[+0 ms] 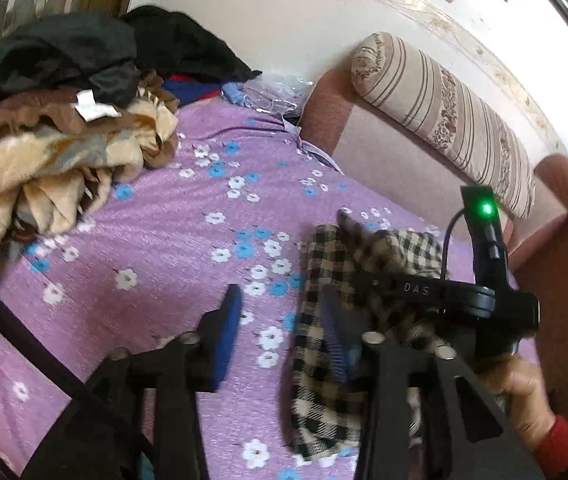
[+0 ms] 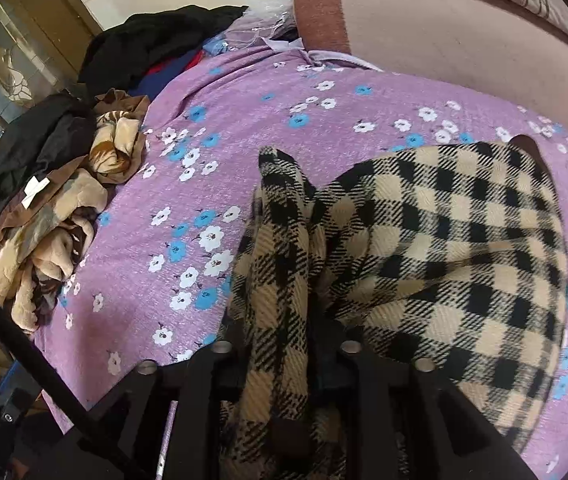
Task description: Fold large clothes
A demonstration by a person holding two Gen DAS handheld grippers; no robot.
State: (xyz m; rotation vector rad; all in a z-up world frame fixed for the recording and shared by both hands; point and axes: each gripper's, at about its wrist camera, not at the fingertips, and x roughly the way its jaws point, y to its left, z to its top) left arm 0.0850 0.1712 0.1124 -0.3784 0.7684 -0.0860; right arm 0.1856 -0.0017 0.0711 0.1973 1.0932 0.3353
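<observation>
The left tool (image 1: 284,336) stands with its two blue-padded fingers (image 1: 228,332) spread apart above the bed, nothing caught between them; one finger hangs over bare sheet, the other sits at the edge of a checked garment (image 1: 335,360). The right tool (image 2: 284,360) has a fold of the same beige-and-black checked garment (image 2: 423,248) bunched between its fingers; whether the pads press on the cloth cannot be told, as the fabric hides them. In the left wrist view the right tool's black body, with a green light lit, rests over the garment, gripped by a hand (image 1: 523,384) in a red cuff. The garment lies in a rumpled heap on the purple flowered sheet (image 2: 244,120), near the bed's pink headboard (image 1: 395,152). A striped bolster (image 1: 451,120) lies along the top of the headboard. Well apart from the garment, at the far side of the bed, sits a pile of other clothes (image 1: 56,128): tan and brown fabric with black garments stacked on top.
</observation>
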